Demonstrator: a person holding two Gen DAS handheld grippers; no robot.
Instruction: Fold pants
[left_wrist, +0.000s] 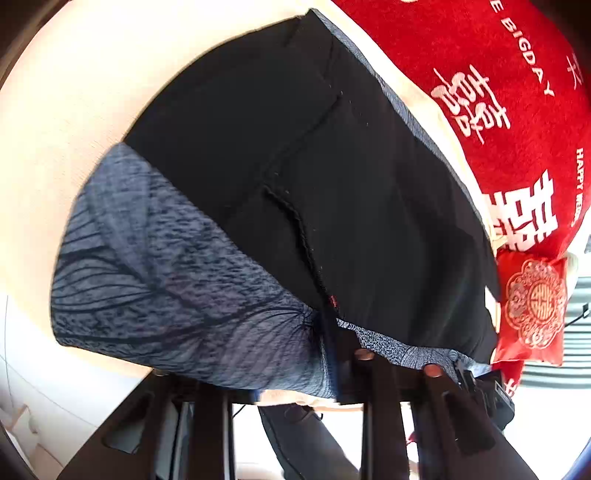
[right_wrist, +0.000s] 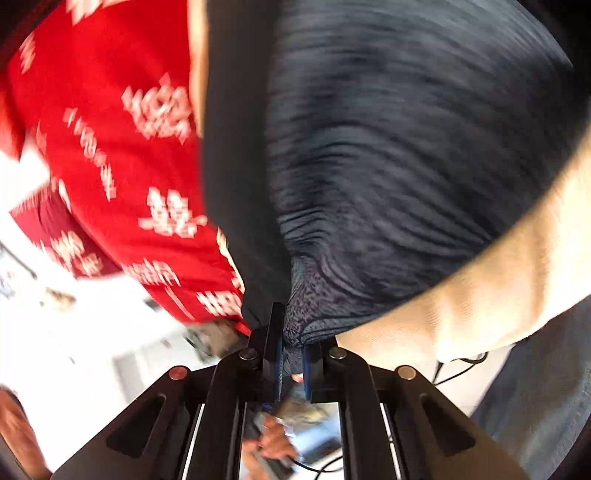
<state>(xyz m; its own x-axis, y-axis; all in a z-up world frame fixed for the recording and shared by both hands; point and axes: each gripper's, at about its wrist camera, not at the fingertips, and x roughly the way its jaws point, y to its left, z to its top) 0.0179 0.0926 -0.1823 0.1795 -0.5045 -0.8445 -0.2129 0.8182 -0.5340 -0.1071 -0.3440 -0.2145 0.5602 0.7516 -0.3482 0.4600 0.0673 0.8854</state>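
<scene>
Both grippers, left (left_wrist: 334, 354) and right (right_wrist: 292, 354), we found clamped tight on bunched edges of the pants (left_wrist: 295, 177), which lay across the cream surface (left_wrist: 55, 110) beside a red cloth (left_wrist: 498, 92); uneven pulling could skew our fold

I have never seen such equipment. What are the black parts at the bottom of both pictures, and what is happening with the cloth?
There is no robot. A person holds a two-finger gripper in each hand, each carrying a camera looking along its fingers. One picture comes from the left gripper, the other from the right gripper. Both are shut on the pants, black with blue patterned parts, lying on a cream surface. Beside them lies a red cloth with white writing and a small red pouch.
</scene>
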